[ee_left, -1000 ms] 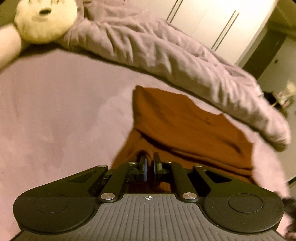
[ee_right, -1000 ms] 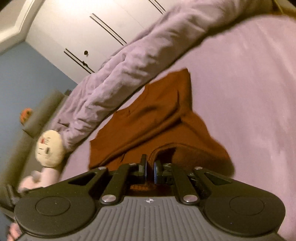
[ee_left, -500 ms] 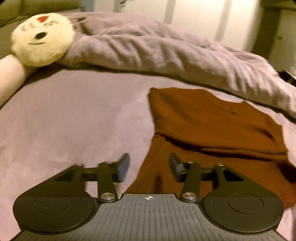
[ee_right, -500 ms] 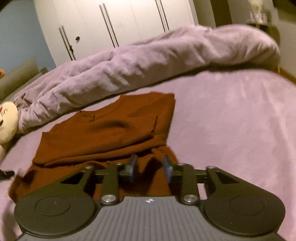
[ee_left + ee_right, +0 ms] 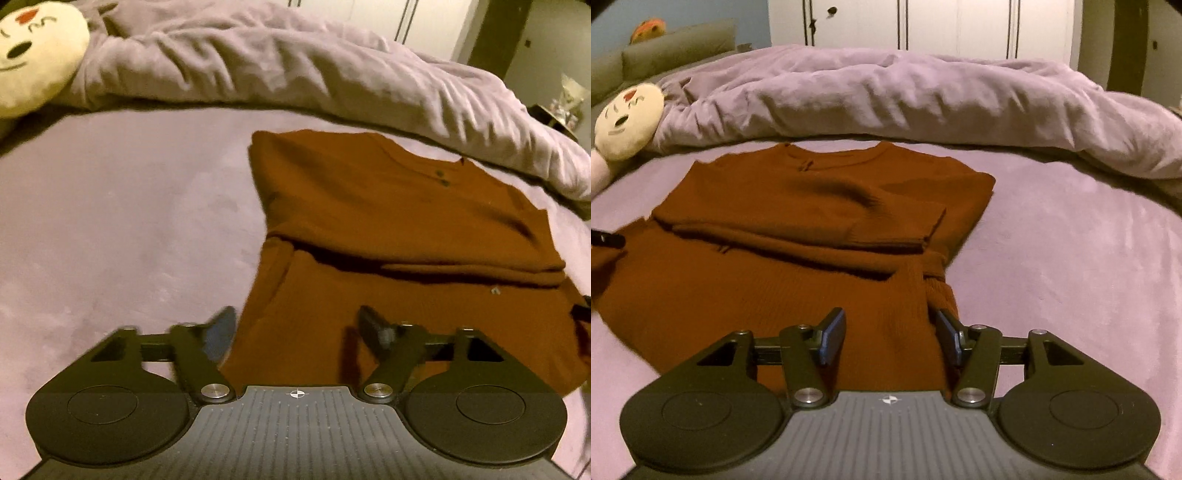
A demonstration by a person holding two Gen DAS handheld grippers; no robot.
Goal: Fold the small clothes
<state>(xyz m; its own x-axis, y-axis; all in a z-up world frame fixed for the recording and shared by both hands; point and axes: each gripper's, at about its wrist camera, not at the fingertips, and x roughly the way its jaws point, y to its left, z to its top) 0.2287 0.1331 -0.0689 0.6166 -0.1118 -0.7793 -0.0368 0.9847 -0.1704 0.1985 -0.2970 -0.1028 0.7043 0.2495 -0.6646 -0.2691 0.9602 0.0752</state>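
A rust-brown knit sweater (image 5: 388, 221) lies flat on the lilac bed sheet (image 5: 129, 229), neck away from me, with its sleeves folded across the chest. It also shows in the right wrist view (image 5: 798, 229). My left gripper (image 5: 297, 328) is open and empty above the sweater's lower left hem. My right gripper (image 5: 890, 336) is open and empty above the lower right hem, beside the folded sleeve cuff (image 5: 934, 280). The left gripper's tip (image 5: 605, 239) shows at the left edge of the right wrist view.
A rumpled lilac duvet (image 5: 905, 99) lies along the far side of the bed. A cream plush toy (image 5: 626, 120) rests at the far left. White wardrobe doors (image 5: 923, 26) stand behind. Bare sheet (image 5: 1071, 240) stretches to the right of the sweater.
Both grippers were shut on the sweater's hem a second ago. They have opened, let it go and drawn back and level. The sweater now lies flat.
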